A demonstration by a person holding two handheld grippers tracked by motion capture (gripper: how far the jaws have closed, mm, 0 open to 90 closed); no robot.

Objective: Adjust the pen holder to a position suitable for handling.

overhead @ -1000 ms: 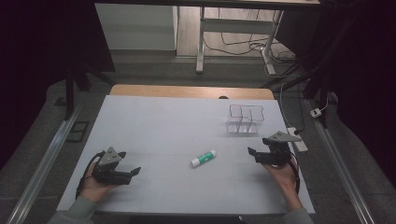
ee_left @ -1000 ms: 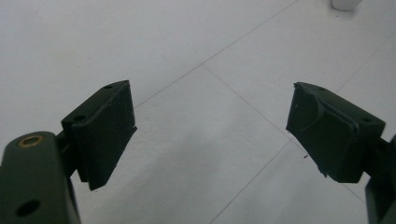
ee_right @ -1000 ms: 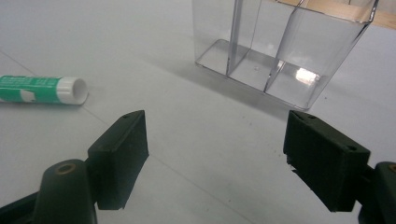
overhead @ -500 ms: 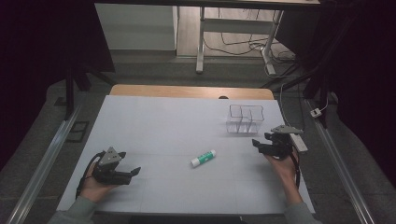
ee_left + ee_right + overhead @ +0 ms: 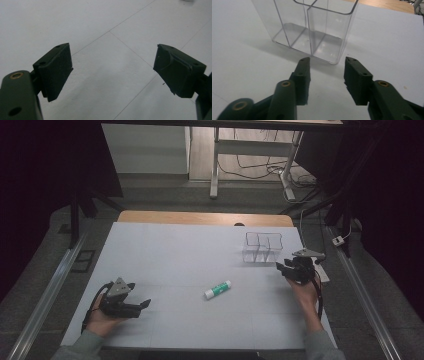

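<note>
At the near left of the pale table (image 5: 200, 250), the left gripper (image 5: 142, 305) rests in the person's left hand (image 5: 102, 320), its jaws spread wide with nothing between them; in the left gripper view only bare tabletop with thin seam lines lies between the black pads (image 5: 56, 71). Near the middle lies a small white tube with a green band (image 5: 218, 290), on its side and angled, apart from both grippers; any lettering on it is too small to read. Farther right stands a clear plastic divided organizer (image 5: 263, 247), upright, its inner walls splitting it into compartments; its top is cut off in the right gripper view (image 5: 312, 30). Just beside its near right corner hovers the right gripper (image 5: 281, 268), jaws parted and empty, held by the right hand (image 5: 304, 290).
</note>
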